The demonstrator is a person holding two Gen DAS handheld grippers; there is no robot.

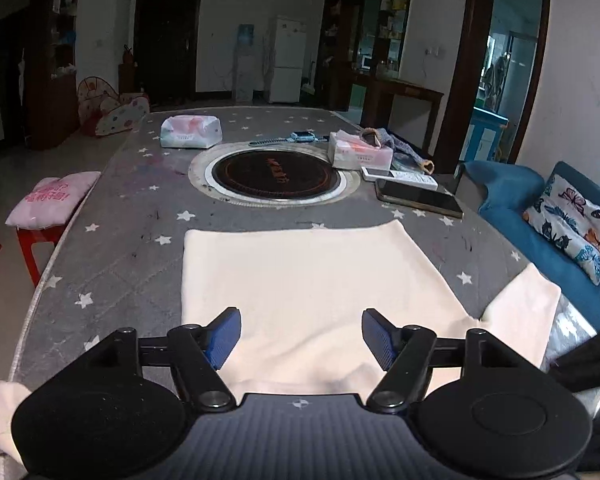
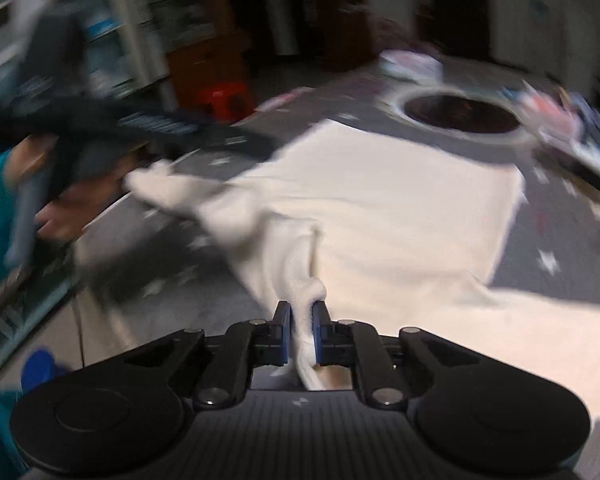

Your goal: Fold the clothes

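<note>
**Operator:** Between my right gripper's (image 2: 301,316) blue pads a bunched fold of the cream-white knit garment (image 2: 380,200) is pinched tight, the jaws nearly together on it. The cloth rises as a twisted ridge straight out from the pads.

**Colleague:** And your left?

**Operator:** My left gripper (image 1: 301,334) hangs with its jaws wide apart, nothing between the blue pads; it hovers above the near part of the same garment (image 1: 300,280), and I cannot tell whether it touches the fabric.

**Colleague:** Where does the garment lie?

**Operator:** Spread flat on the grey desk cover printed with white stars (image 1: 132,220), near edge towards me. In the left wrist view one sleeve (image 1: 520,304) lies out to the right, and a bit of cream cloth (image 1: 0,412) hangs at the lower left corner. The right wrist view is badly blurred; it shows a sleeve (image 2: 172,188) stretched to the left, near a hand (image 2: 60,212) holding a dark gripper.

**Colleague:** Beyond the cloth?

**Operator:** A round black hotplate with a pale ring (image 1: 270,174) is set into the desk. Just right of it lie a dark flat phone (image 1: 420,198), a white remote (image 1: 400,176) and a white tissue pack (image 1: 360,152); a soft pink-and-white pack (image 1: 190,132) sits at the far left. Off the desk stand a red stool with a pink cushion (image 1: 52,200) and a blue sofa (image 1: 540,232).
</note>
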